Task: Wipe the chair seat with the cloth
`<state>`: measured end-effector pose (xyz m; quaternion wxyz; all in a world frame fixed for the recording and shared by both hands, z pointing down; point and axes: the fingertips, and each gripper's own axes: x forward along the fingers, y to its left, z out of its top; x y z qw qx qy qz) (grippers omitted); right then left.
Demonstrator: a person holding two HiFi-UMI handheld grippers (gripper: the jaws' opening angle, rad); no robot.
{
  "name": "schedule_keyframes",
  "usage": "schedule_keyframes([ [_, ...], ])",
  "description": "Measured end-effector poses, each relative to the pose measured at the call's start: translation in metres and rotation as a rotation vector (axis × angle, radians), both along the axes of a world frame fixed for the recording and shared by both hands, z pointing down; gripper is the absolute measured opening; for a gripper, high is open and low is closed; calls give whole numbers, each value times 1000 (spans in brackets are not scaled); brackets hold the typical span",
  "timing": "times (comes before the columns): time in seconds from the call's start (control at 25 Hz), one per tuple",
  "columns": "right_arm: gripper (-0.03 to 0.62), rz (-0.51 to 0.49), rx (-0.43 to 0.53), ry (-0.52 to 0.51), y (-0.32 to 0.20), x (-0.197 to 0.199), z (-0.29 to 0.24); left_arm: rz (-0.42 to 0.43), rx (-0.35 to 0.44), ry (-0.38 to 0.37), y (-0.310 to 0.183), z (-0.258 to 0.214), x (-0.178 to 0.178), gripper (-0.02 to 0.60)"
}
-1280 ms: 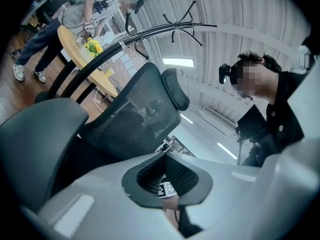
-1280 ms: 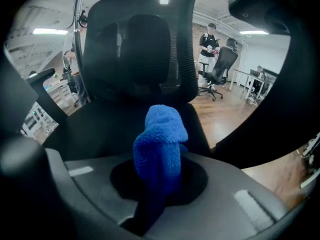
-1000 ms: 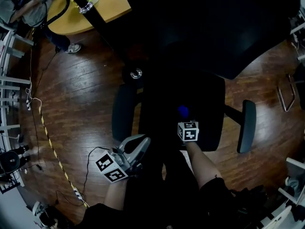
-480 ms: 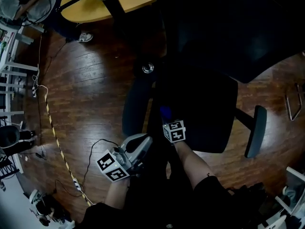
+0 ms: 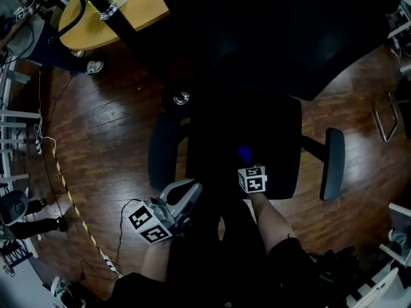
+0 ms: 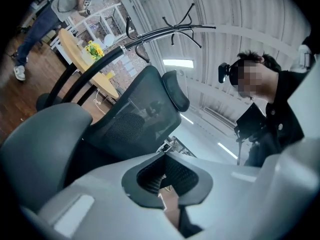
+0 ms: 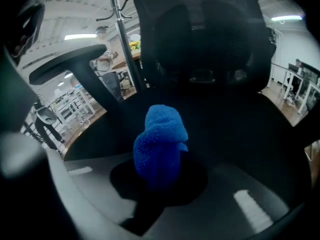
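A black office chair stands below me, its seat [image 5: 273,140] dark in the head view. My right gripper [image 5: 247,163] is shut on a bunched blue cloth [image 5: 244,153], which rests on the middle of the seat near its front. In the right gripper view the cloth [image 7: 160,139] sticks up from the gripper [image 7: 160,166], with the seat [image 7: 240,134] and mesh backrest [image 7: 210,39] beyond. My left gripper [image 5: 186,194] hangs off the seat's front left corner. In its own view the left gripper [image 6: 165,186] is shut on nothing and tilted up at the backrest [image 6: 135,119].
Armrests flank the seat at left [image 5: 160,149] and right [image 5: 332,162]. A round yellow table [image 5: 96,18] stands at the back left over the wooden floor [image 5: 109,120]. Cables [image 5: 70,204] run along the floor at left. A person's shoe [image 5: 95,66] shows by the table.
The right gripper swept the cloth to the seat's left part, then back to the middle. The left gripper has stayed where it was.
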<state>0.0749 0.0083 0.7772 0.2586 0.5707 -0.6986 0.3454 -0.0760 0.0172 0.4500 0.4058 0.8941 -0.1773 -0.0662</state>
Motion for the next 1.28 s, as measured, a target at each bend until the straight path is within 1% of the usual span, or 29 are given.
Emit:
schedule_keyframes([
  [0.2, 35, 131, -34, 102, 42, 103, -6, 60, 3, 18, 6, -3, 28, 2],
  [0.32, 35, 201, -58, 146, 69, 148, -10, 94, -5, 16, 9, -2, 39, 2],
  [0.4, 35, 234, -62, 175, 82, 171, -14, 108, 0, 12, 9, -2, 46, 2],
  [0.48, 35, 254, -42, 187, 86, 183, -23, 120, 13, 7, 10, -3, 53, 2],
  [0.64, 35, 266, -31, 172, 87, 187, -23, 127, 18, 9, 15, -6, 60, 2],
  [0.72, 35, 268, -45, 153, 87, 190, -22, 115, 20, 8, 17, -7, 57, 2],
  [0.84, 35, 305, -61, 101, 88, 189, -19, 81, 28, 11, 14, -10, 48, 2],
  [0.92, 35, 304, -65, 71, 83, 177, -18, 53, 36, 16, 13, -12, 40, 2],
  [1.0, 35, 239, -51, 43, 69, 143, -20, 21, 44, 20, 13, -15, 29, 2],
  [1.12, 35, 101, -28, -28, 42, 59, -22, -23, 49, 24, 9, -16, 10, 2],
  [1.28, 35, -74, -33, -122, 23, -55, -17, -66, 57, 25, 9, -17, -8, 2],
])
